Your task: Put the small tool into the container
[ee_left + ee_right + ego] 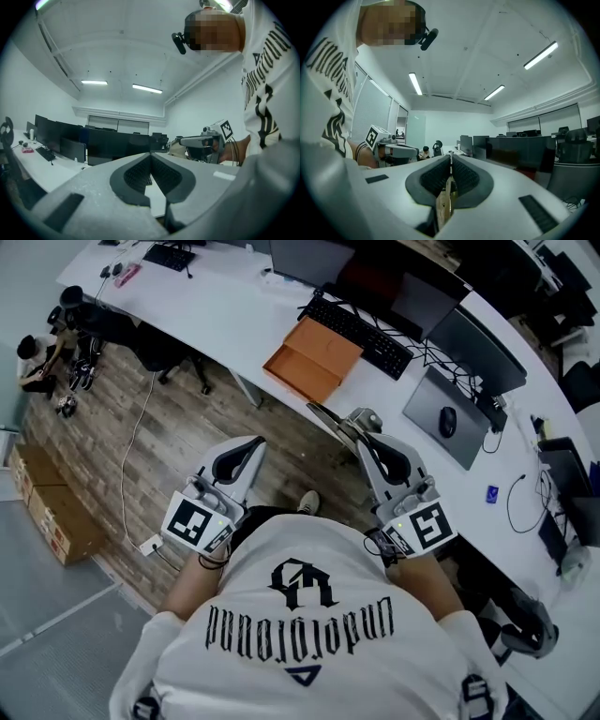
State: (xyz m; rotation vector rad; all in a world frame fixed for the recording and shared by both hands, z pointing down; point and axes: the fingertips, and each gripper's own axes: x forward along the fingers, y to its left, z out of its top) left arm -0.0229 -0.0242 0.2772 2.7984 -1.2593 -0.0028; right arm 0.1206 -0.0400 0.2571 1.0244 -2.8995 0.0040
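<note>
An open orange box (pixel 314 357) lies on the long white desk (pixel 234 310), ahead of both grippers. My right gripper (pixel 359 426) is held at chest height and is shut on a thin, flat, tan-metal small tool (pixel 444 202). The tool's edge pokes out from between the black pads (pixel 464 176). My left gripper (pixel 247 448) is at the same height over the wooden floor, shut with nothing between its pads (pixel 136 173). Each gripper shows in the other's view, the right gripper (pixel 206 143) and the left gripper (pixel 389 146). Both point up at the ceiling.
A black keyboard (pixel 361 329), dark monitors (pixel 473 348) and a mouse (pixel 447 421) on a grey mat sit on the desk right of the box. An office chair (pixel 155 348) stands at the left. Cardboard boxes (pixel 47 507) and a crouching person (pixel 37 362) are at far left.
</note>
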